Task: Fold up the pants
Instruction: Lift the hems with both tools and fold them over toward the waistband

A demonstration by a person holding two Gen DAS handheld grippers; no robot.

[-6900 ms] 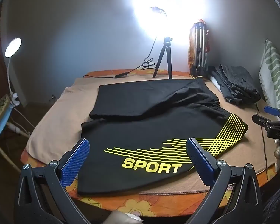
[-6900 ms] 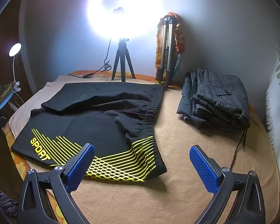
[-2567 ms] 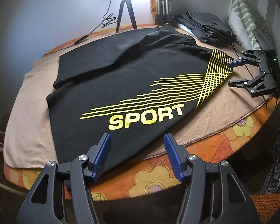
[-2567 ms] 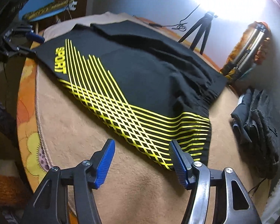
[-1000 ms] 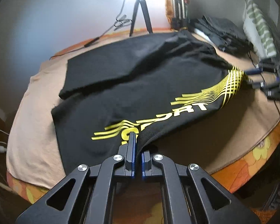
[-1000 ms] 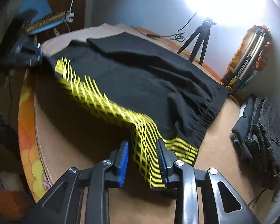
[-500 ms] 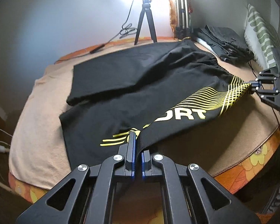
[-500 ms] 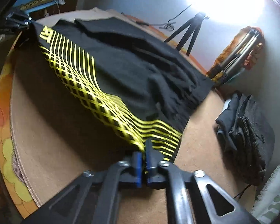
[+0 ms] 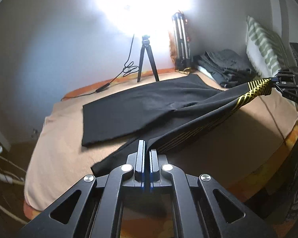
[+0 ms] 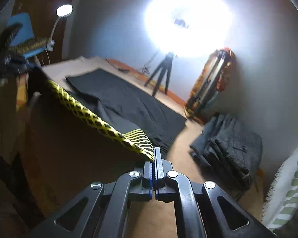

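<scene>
Black sport pants (image 9: 141, 109) with yellow stripes lie on the tan blanket (image 9: 57, 130); one leg lies flat at the back. My left gripper (image 9: 146, 150) is shut on the hem of the near leg. My right gripper (image 10: 154, 154) is shut on the striped waist corner (image 10: 137, 138). The near leg (image 9: 208, 117) hangs taut in the air between the two grippers, lifted off the blanket. The right gripper also shows in the left wrist view (image 9: 276, 83), at the far right.
A ring light on a small tripod (image 9: 147, 59) stands at the back edge, with a folded tripod (image 9: 180, 45) beside it. A pile of dark folded clothes (image 10: 228, 146) lies at the right. A striped pillow (image 9: 266, 51) is at the far right.
Both grippers have risen with the near leg, which now hangs stretched above the blanket instead of lying on it. The SPORT print has turned out of sight.
</scene>
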